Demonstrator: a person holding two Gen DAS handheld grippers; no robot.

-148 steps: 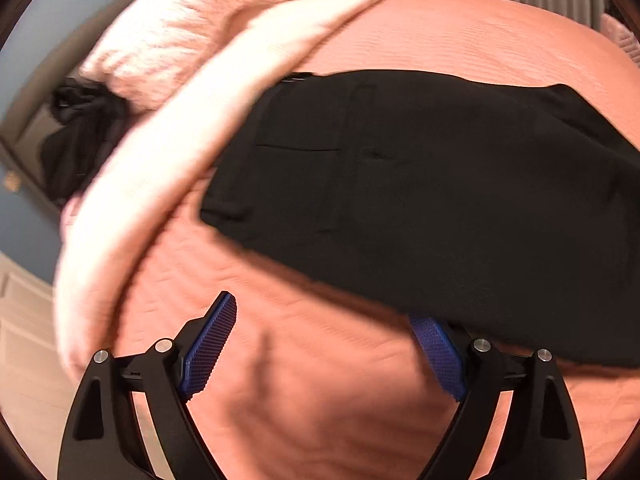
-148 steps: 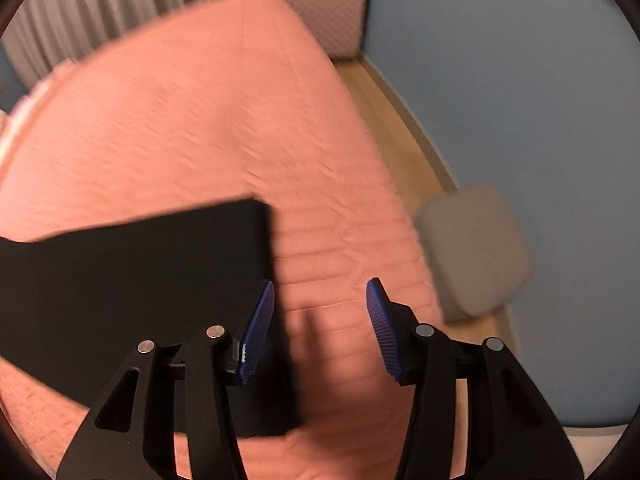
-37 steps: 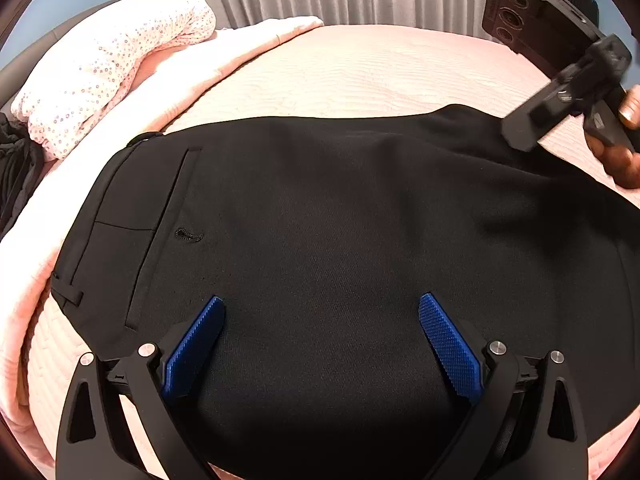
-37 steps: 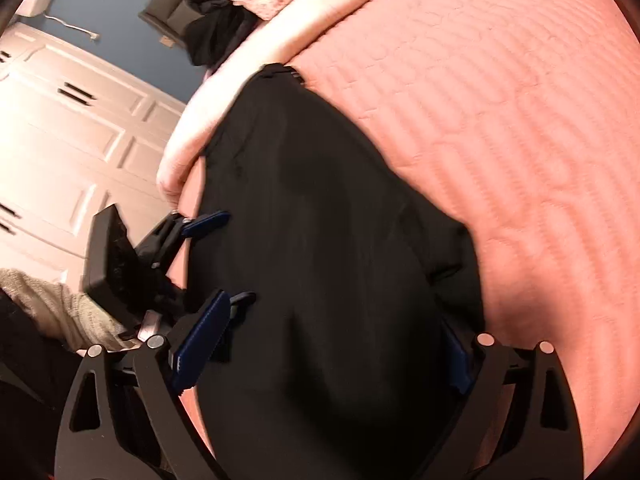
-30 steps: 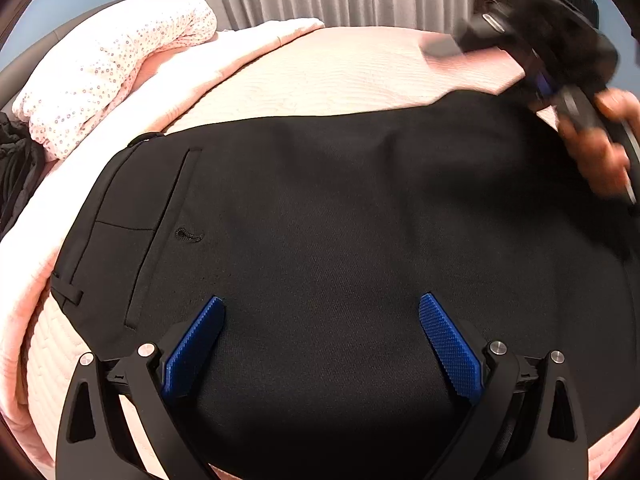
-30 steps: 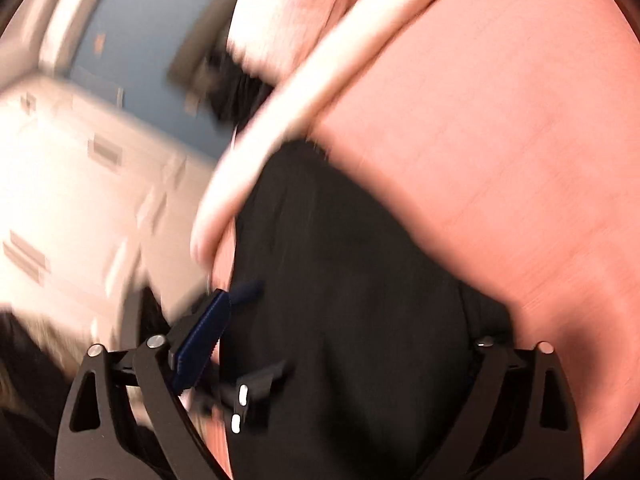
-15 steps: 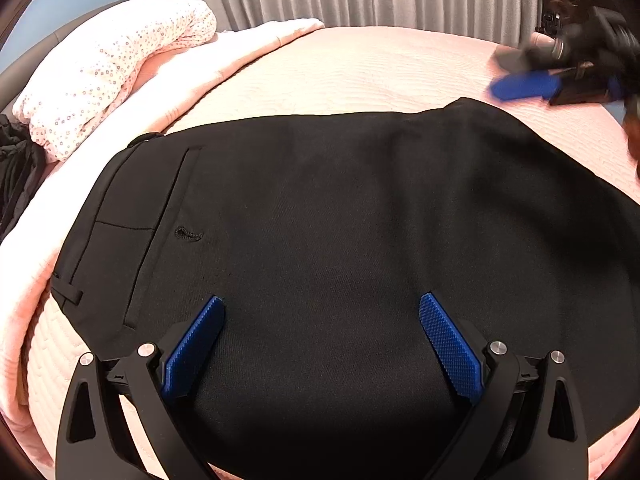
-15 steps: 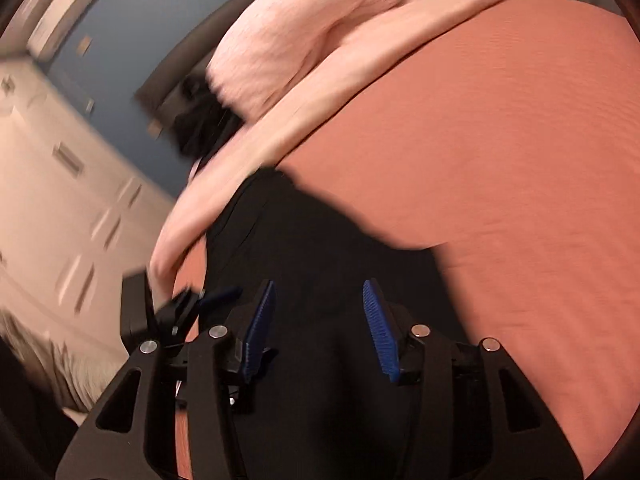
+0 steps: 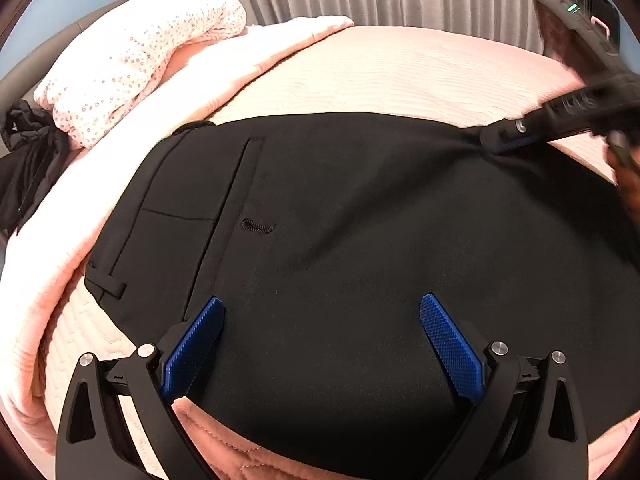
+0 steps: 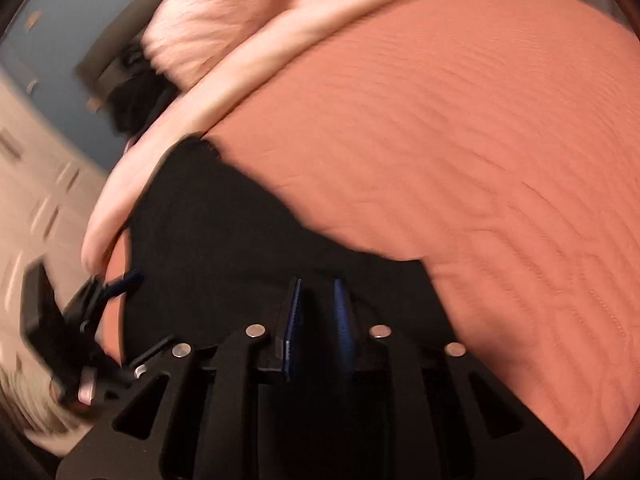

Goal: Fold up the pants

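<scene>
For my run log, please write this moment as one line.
left hand-held gripper: open, over pants | right hand-held gripper: shut on pants far edge | bed

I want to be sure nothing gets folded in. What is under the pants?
The pants lie on the pink bedspread, which shows all around them. Whatever lies beneath the black cloth itself is covered. The right gripper pinches their far edge.

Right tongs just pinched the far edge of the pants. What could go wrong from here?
1. The right tongs hold only a small bunch of the black pants at the edge; it may slip when lifted.
2. The left tongs hang open, gripping nothing, so the near side may drag and wrinkle on the pink bedspread.
</scene>
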